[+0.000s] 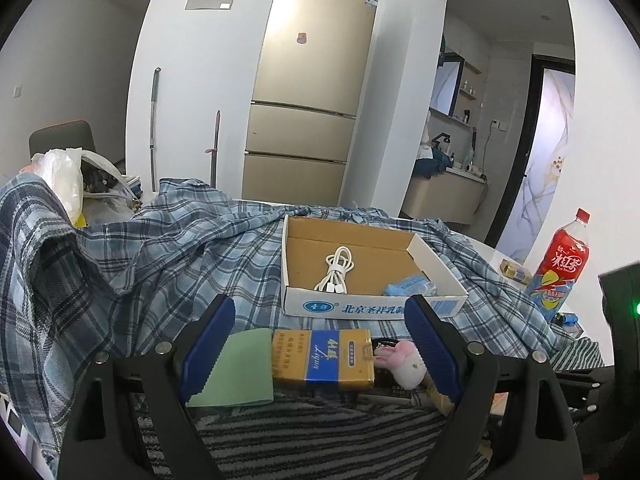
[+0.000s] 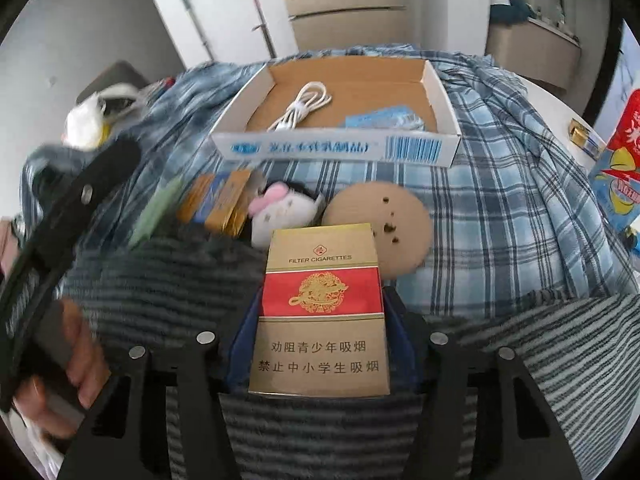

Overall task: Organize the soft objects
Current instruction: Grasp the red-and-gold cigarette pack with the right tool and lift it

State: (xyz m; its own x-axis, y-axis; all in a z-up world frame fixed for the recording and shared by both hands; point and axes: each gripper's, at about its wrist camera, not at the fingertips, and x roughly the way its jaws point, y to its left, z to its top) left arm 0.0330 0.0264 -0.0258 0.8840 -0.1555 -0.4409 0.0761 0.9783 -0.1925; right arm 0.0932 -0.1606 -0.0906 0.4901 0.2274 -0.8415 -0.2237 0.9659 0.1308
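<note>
Plaid cloth (image 1: 168,248) spread over table. Shallow cardboard box (image 2: 436,80) set far centre, white cable (image 2: 300,110) and blue packet (image 2: 384,118) inside. Red-gold cigarette pack (image 2: 322,308) clamped upright in right gripper (image 2: 320,344), near centre. Left gripper (image 1: 316,344) held wide, nothing gripped. Pink-white plush toy (image 2: 280,212) lying near box, beside blue-gold pack (image 1: 322,356).

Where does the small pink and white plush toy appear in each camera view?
Left wrist view: plush toy at lower centre-right, beside the blue and gold cigarette pack.
Right wrist view: plush toy at centre-left, right of that pack.
Shared landmark: the cardboard box behind.
</note>
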